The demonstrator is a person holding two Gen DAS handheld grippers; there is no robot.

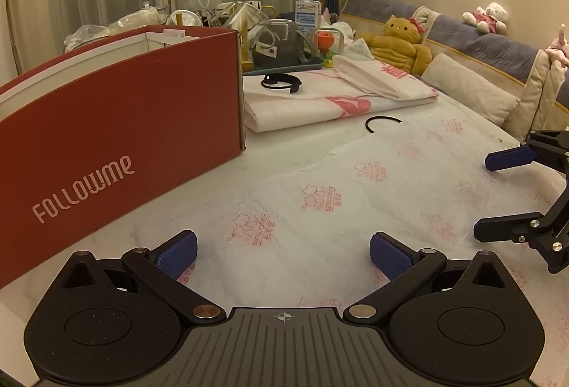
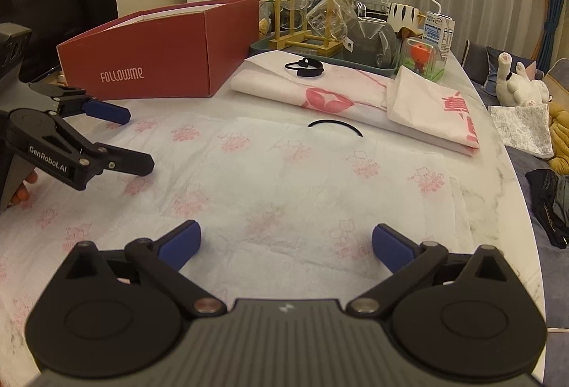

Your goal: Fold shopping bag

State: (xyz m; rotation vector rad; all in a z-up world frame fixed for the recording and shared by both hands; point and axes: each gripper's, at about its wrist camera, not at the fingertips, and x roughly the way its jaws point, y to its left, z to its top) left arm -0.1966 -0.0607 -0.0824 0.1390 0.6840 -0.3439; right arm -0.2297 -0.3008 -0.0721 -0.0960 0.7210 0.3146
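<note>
1. While the shopping bag [image 2: 284, 173] lies flat on the white table [image 2: 498, 152], filling the middle of both pictures, nothing is holding it.
2. It is thin and white with small pink cat prints, a bit crinkly, and its black handle [image 2: 336, 127] shows as a thin curve at the far edge, in the upper middle of the right wrist picture.
3. One layer looks to lie over another, so I think a fold has just been laid down and let go.
4. Next, I think both tools must pinch one edge of the bag together and bring it over to the other side, keeping the edges lined up.
5. Low in its own picture, the left gripper [image 1: 282, 255] has its blue pads [image 1: 177, 253] wide apart, with only the bag under them.
6. Also wide apart and pinching nothing is the right gripper [image 2: 286, 244].
7. A red box [image 1: 117, 134] stands at the left of the left wrist picture.
8. More folded bags [image 2: 355, 99] lie behind, near the top middle.
</note>
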